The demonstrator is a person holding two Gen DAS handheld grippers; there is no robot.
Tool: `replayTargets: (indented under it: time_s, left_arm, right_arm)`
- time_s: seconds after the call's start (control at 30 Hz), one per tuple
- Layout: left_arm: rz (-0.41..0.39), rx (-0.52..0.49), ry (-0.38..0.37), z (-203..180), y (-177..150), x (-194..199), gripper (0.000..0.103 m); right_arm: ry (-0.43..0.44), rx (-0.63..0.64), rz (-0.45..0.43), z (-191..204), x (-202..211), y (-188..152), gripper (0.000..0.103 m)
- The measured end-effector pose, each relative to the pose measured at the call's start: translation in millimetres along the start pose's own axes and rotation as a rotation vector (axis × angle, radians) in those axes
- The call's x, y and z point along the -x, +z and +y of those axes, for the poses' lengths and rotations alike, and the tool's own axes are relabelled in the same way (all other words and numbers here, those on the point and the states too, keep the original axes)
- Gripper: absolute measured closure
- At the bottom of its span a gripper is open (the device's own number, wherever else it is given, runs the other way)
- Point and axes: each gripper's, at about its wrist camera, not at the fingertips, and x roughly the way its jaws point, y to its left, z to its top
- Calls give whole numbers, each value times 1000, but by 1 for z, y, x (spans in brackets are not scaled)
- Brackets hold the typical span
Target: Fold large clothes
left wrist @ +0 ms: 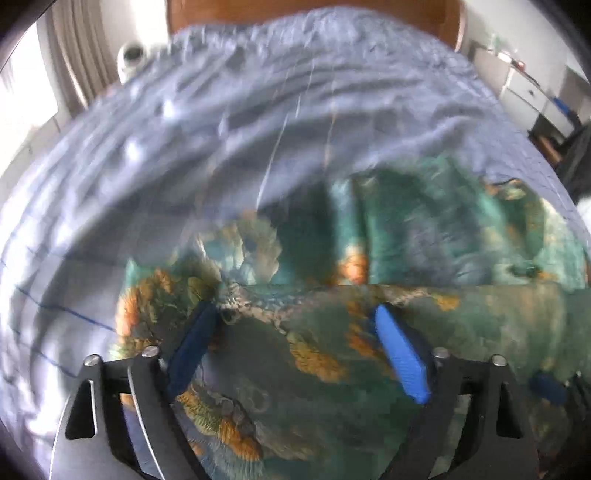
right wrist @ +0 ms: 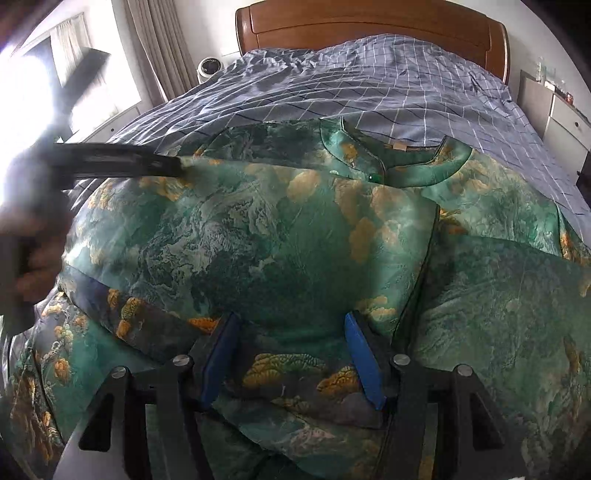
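1. The green floral garment [right wrist: 295, 229] lies spread on the bed over a blue checked bedsheet [right wrist: 369, 85], with the wooden headboard [right wrist: 369, 22] beyond it. It fills most of the near half of the bed.

2. Its stand-up collar [right wrist: 406, 162] points toward the headboard, so I judge that the long axis runs from headboard to foot, with the hem end nearest the right gripper. One side panel already seems folded inward along a seam line on the right.

3. The cloth looks thin, soft and slightly glossy, like satin. I expect it to be light, limp and slippery, sagging as soon as it is lifted and sliding against itself when stacked.

4. Good places to hold are edges or a fold line, pinching two layers together; a grip in the middle of a panel would only bunch it.

5. The right gripper [right wrist: 291, 332] has its blue fingers [right wrist: 360, 354] spread apart, resting low on the cloth with nothing pinched between them.

6. The left gripper [left wrist: 295, 314] also stands wide apart, above a folded edge of the garment. That view is motion-blurred, so whether a fingertip touches the fabric cannot be told.

7. In the right view the left gripper's dark body reaches over the garment's left shoulder area.
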Motion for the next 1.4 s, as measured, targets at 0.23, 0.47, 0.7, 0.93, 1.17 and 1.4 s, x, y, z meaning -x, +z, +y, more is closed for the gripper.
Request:
replayTargets:
  time_s: [0.23, 0.47, 0.7, 0.93, 1.17, 1.4]
  left_arm:
    - [-47, -10, -27, -5, -41, 22, 13]
    - [-7, -50, -48, -12, -97, 71, 13]
    - [53, -178, -151, -15, -188, 145, 14]
    - [-90, -34, -137, 75, -252, 227, 3]
    - [43, 105, -369, 105, -288, 199, 3]
    - [110, -88, -254, 65, -308, 176, 1]
  right_arm:
    - [-17, 5, -6, 1, -4, -1, 43]
    - [-32, 20, -10, 3, -3, -3, 43]
    - [-73, 26, 17, 11, 10, 3, 42]
    - [30, -89, -82, -19, 127, -31, 20]
    - [-120, -363, -42, -143, 237, -186, 20]
    - [31, -473, 58, -161, 268, -304, 20]
